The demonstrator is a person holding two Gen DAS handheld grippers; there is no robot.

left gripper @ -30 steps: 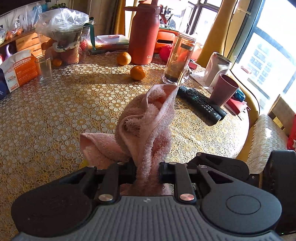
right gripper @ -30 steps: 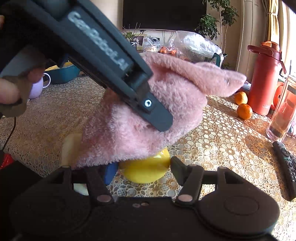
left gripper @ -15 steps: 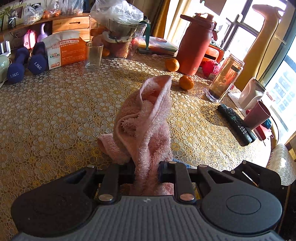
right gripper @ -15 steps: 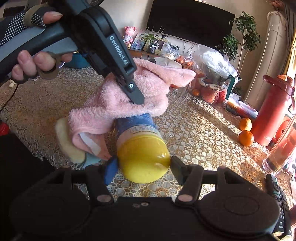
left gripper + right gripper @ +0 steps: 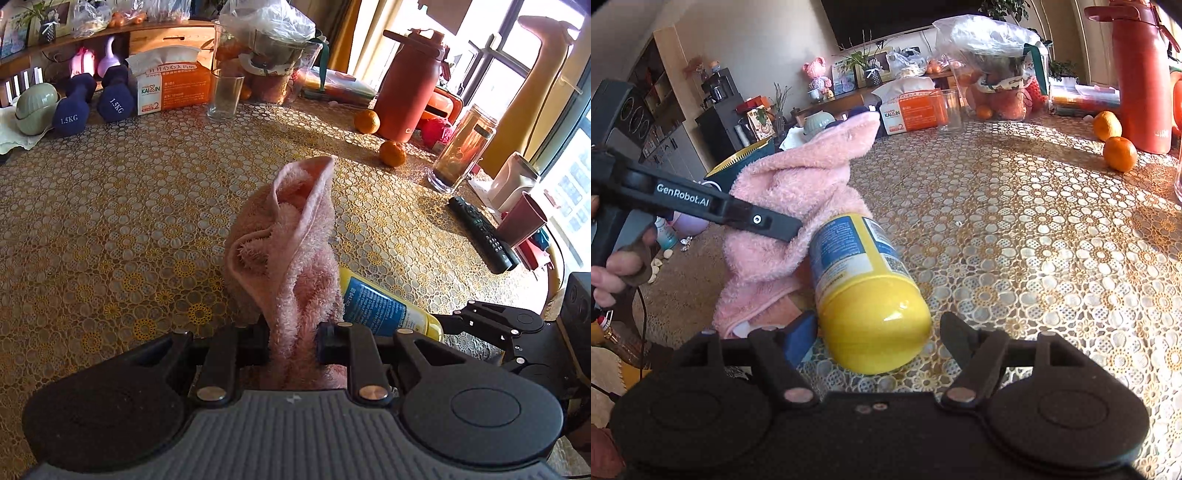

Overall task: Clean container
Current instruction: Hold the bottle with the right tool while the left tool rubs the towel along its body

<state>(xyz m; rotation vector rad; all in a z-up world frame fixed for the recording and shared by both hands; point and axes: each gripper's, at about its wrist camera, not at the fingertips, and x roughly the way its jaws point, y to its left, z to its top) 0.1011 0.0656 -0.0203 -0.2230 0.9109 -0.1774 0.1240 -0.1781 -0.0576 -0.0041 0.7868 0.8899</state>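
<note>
Step in hand, I'd judge: wiping the container's side w/ the cloth. Left gripper has its fingers clamped on a bunched pink towel; in the right-wrist view the towel lies against the container at its 10 o'clock, touching the blue label.

Right gripper: fingers spread either side of the container, yellow cap end sitting between them. Right finger shows a clear gap; left finger's contact I can't tell, so it looks cradled rather than firmly pinched. Container is tilted, cap toward the camera, base pointing off at 11 o'clock over the table.

Next move prob. calls for a firmer hold on the cap end, then drawing the towel along or round the label; a loose hold could let it roll.

Further out in the left-wrist view: remote at 2 o'clock, dark red cup beside it, tall glass jar, two oranges, red flask at 1 o'clock. Drinking glass and tissue box at 11–12 o'clock, dumbbells at 10. All well apart from the work, nothing blocks the wipe.
</note>
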